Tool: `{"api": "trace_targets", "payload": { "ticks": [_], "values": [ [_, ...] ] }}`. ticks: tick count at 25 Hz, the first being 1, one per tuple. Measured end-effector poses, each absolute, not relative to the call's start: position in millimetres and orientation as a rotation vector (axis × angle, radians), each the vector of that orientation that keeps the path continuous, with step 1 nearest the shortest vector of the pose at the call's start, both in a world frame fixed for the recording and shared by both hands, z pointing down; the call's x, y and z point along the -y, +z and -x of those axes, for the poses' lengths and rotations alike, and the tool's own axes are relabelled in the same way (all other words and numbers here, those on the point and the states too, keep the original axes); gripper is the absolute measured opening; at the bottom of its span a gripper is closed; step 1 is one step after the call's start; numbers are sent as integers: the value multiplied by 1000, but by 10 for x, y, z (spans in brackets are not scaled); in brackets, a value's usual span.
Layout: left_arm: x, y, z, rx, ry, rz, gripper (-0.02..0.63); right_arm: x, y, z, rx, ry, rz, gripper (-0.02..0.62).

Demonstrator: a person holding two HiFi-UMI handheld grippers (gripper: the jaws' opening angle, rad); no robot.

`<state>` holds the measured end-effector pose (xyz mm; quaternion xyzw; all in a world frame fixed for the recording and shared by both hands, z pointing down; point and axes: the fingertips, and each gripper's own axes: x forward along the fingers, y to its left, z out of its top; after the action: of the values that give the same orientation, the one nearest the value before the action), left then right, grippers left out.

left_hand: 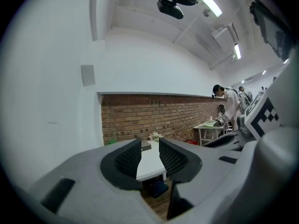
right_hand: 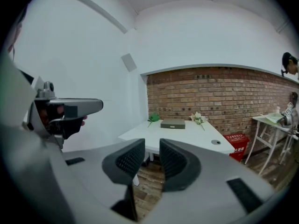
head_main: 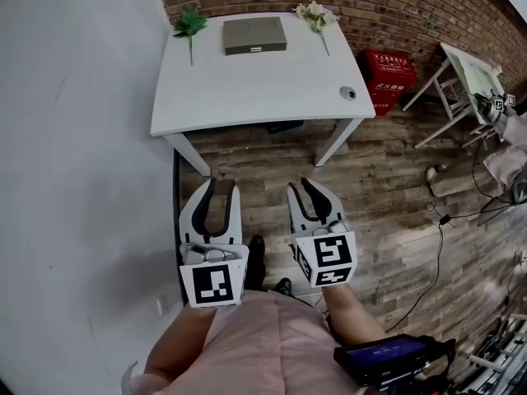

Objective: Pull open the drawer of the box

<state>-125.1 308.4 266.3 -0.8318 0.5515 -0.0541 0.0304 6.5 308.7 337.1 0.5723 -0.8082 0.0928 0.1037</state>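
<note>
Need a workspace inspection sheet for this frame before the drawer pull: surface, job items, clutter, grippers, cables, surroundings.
Surface: white table, mostly bare; round grommet hole near its right front corner.
Job's things: grey box at the table's back edge; drawer looks shut.
Clutter: green sprig left of the box, white flowers right of it, both apart from it.
Grippers: left gripper and right gripper over the wooden floor, short of the table; jaws apart, nothing between.
Cables: loose cables on the floor at the right; nothing seen on the table.
Surroundings: brick wall behind, red crate by the table's right leg, second white table further right.
</note>
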Motion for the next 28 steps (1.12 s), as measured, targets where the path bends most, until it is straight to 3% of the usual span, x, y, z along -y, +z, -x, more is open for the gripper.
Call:
{"api": "trace_targets", "payload": {
  "ticks": [12, 28],
  "values": [
    [-2098, 2393, 1477, -1623, -80, 2563, 118, -2131, 3084, 132, 2349, 194, -1766, 89],
    [-1563, 2651, 1178, -1558, -146, 2633, 114, -1621, 3227, -136, 2310, 235, -1824, 81]
  ]
}}
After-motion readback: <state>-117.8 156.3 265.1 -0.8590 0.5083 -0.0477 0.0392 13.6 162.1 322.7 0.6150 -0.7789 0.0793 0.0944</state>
